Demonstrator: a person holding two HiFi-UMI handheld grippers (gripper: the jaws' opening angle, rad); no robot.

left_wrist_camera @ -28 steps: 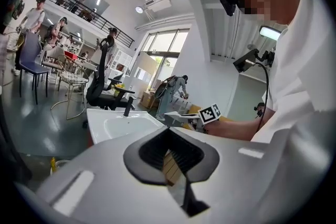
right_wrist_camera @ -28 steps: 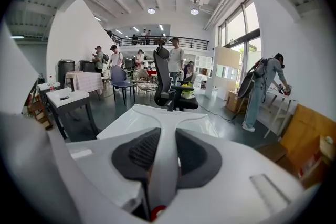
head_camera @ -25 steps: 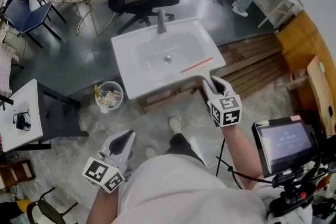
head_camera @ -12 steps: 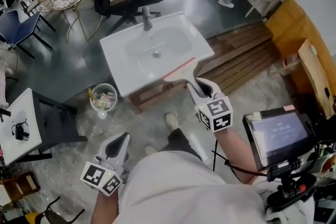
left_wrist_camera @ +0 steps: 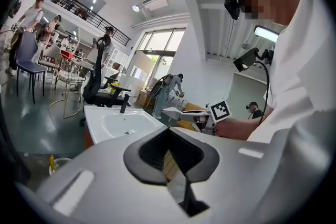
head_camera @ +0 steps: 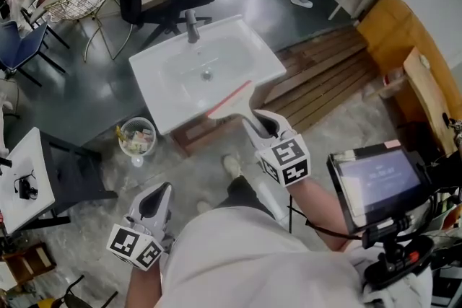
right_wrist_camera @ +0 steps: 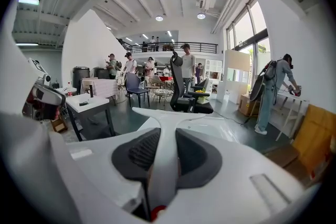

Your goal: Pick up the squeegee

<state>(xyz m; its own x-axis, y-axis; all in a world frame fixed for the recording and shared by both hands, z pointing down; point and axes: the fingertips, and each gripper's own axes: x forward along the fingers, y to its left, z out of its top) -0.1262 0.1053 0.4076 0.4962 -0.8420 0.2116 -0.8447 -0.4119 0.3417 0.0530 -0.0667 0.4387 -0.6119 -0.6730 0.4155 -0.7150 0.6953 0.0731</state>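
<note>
Squeegee sat clamped by its handle in the right gripper, just off the sink's front edge, long axis running from jaws toward basin, while the left gripper, pinched together on nothing, hung well back.

From overhead we look steeply down on the left claw and right claw, while each claw's camera peers forward from close behind its jaws; all three share the sink ahead of them.
</note>
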